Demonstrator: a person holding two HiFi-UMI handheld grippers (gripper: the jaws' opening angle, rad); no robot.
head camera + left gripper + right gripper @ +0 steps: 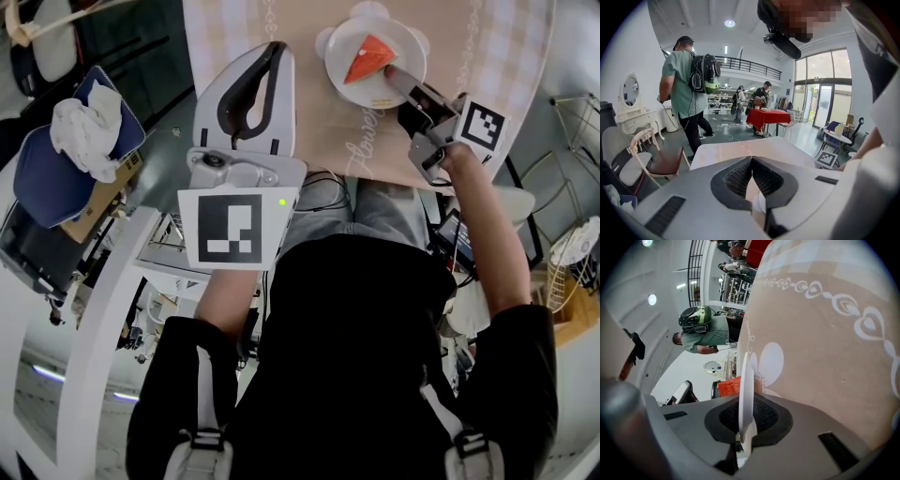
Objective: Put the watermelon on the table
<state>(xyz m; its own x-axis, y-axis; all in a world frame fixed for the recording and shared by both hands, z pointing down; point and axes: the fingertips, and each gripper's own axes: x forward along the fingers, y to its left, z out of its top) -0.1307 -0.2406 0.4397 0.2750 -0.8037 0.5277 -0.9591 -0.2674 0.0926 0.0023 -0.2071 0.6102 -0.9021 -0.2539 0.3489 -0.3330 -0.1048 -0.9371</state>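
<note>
Head view: the watermelon (367, 58) sits on a plate (408, 45) over the table (323, 122), just ahead of the right gripper (394, 77). The left gripper (278, 47) is farther off.
Left gripper view: jaws together, empty.
Right gripper view: jaws clamp the plate's rim, with the watermelon just beyond.

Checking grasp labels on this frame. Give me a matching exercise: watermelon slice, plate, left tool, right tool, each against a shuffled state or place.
Things:
1. watermelon slice
2. plate
3. left tool
4. right tool

States:
A. shut, nothing between its jaws
B. white, pinched at its rim
C. red, lying on the plate
D. shut on the plate's rim

Pairs: 1-C; 2-B; 3-A; 4-D
</note>
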